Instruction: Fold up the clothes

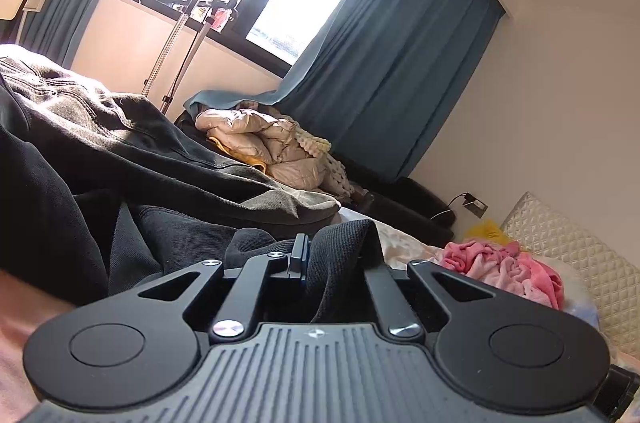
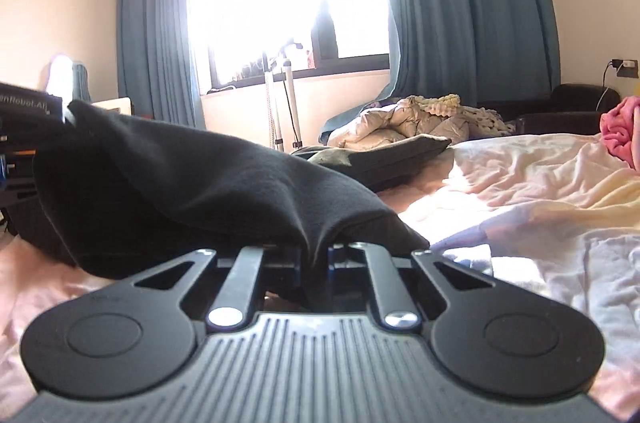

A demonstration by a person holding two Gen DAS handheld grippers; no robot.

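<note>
- My left gripper is pinched on a ribbed hem of the black garment; the band bulges up between the fingers and the rest spreads away to the left over the bed.
- My right gripper is clamped on the same black garment, which rises from the fingers in a taut ridge toward the upper left, where the other gripper's body shows at the picture's edge.
- I count one black garment held at two points.
- One grey denim piece lies behind it, touching it in the left view.
- One pink cloth sits crumpled well to the right, near one quilted pillow.
- One beige puffer jacket is heaped beyond the bed, under two teal curtains.
</note>
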